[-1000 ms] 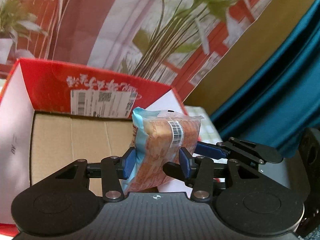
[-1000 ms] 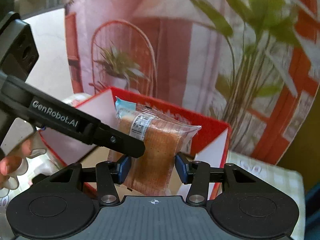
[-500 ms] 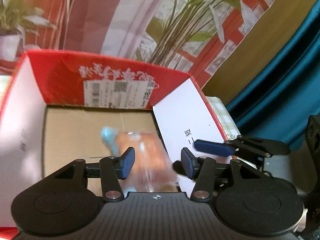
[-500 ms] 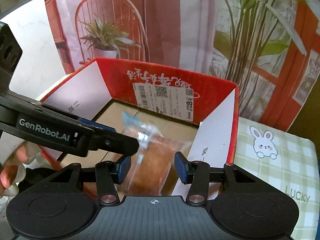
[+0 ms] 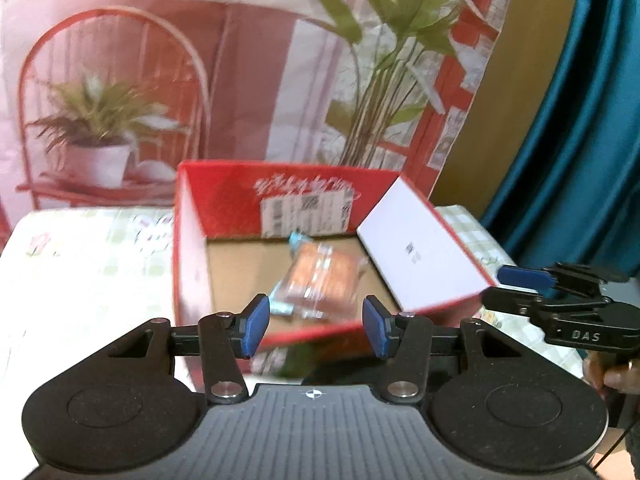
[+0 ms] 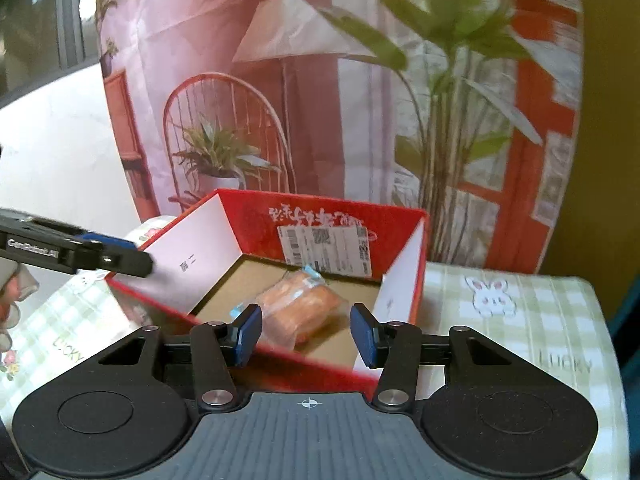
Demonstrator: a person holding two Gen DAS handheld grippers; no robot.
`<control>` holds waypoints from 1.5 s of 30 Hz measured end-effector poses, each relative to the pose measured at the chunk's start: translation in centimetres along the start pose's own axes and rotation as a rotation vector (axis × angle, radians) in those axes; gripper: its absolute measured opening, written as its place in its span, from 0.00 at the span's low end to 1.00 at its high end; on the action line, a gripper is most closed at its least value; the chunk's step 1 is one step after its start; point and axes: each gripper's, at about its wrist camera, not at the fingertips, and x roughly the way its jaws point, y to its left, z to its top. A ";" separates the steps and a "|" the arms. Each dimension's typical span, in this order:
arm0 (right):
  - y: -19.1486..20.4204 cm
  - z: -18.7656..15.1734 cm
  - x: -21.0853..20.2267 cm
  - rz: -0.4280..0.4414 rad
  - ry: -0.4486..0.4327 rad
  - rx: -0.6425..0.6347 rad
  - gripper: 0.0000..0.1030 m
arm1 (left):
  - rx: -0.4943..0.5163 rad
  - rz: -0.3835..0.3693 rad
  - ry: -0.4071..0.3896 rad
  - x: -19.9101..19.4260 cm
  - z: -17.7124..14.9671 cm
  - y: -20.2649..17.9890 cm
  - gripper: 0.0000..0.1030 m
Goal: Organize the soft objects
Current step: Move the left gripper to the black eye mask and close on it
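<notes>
Wrapped bread packet (image 6: 300, 312) lies diagonally on red box (image 6: 332, 216) floor; left claw (image 5: 315, 331) and right claw (image 6: 306, 338), both apart, hover outside near rim.

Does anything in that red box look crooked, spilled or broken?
Nothing looks spilled or broken. The wrapped bread lies at a slant on the cardboard floor of the red box, not squared to the walls. Both the left claw and right claw are open and hold nothing.
</notes>
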 end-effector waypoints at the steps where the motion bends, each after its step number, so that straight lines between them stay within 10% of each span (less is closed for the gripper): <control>1: 0.0 -0.7 -0.3 -0.006 0.002 0.008 0.47 | -0.003 0.010 0.008 -0.1 -0.5 0.1 0.53; 13: -1.9 -7.7 -0.2 -0.027 0.128 0.173 0.64 | -0.130 -0.005 0.062 0.7 -5.1 1.4 0.59; 45: -3.8 -8.2 3.5 0.085 0.205 0.331 0.72 | -0.246 -0.040 0.110 1.5 -6.9 2.2 0.52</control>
